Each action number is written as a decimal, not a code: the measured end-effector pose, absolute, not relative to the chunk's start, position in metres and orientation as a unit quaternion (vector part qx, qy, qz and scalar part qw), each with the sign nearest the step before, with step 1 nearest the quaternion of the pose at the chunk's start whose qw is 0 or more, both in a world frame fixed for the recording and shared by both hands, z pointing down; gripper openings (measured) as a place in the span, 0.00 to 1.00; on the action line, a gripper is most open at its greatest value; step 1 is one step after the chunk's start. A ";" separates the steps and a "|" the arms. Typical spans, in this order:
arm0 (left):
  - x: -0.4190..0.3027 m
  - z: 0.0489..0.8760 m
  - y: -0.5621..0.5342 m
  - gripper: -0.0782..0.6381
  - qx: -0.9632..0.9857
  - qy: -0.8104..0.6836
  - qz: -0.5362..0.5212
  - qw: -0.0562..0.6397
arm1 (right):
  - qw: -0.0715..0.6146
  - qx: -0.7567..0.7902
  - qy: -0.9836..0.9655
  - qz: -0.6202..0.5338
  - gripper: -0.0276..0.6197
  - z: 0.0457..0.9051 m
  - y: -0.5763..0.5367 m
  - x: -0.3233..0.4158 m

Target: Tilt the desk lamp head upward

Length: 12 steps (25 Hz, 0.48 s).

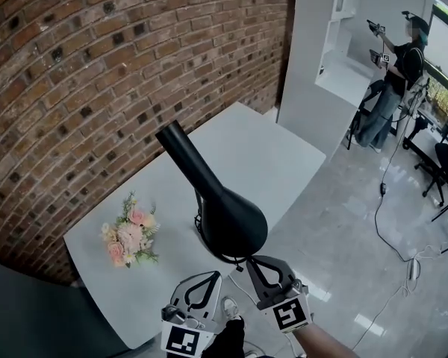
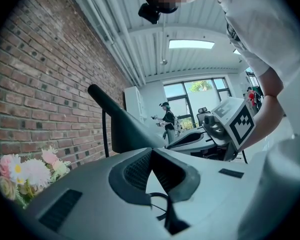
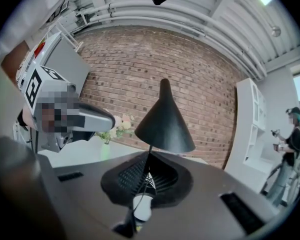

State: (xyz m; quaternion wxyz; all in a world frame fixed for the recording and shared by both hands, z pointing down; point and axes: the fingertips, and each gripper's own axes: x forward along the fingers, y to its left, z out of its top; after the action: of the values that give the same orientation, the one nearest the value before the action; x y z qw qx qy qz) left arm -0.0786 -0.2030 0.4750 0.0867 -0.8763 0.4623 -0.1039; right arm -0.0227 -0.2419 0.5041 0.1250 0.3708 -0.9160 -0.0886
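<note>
A black desk lamp stands on the white table [image 1: 284,155]. Its cone head [image 1: 224,215] has the wide mouth low, toward me, and the narrow end [image 1: 172,136] pointing up and away. My right gripper [image 1: 250,260] is shut and empty, its tips just below the rim of the mouth. My left gripper [image 1: 212,274] sits beside it, also shut and empty, a little short of the lamp. The right gripper view shows the cone [image 3: 165,121] just above my joined tips [image 3: 149,155]. In the left gripper view the lamp [image 2: 125,129] rises beyond the tips [image 2: 151,153].
A small bunch of pink and white flowers [image 1: 131,237] stands on the table left of the lamp. A brick wall [image 1: 97,66] runs behind the table. Far right, a person [image 1: 396,73] stands on the shiny floor among cables [image 1: 392,230] and chairs.
</note>
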 end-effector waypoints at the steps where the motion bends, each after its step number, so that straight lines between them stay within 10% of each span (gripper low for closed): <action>1: -0.080 0.476 -0.205 0.12 -0.876 0.463 -0.108 0.085 | 0.122 0.373 -0.916 -0.088 0.07 0.505 -0.245 -0.023; 12: -0.092 0.476 -0.220 0.12 -0.872 0.470 -0.116 0.079 | 0.096 0.380 -0.916 -0.088 0.07 0.509 -0.274 -0.032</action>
State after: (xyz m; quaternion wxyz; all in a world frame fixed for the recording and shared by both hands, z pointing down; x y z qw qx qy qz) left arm -0.0923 -0.2202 0.4762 0.0793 -0.8716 0.4696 -0.1163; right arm -0.0322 -0.2738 0.5095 0.0964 0.3795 -0.9160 -0.0877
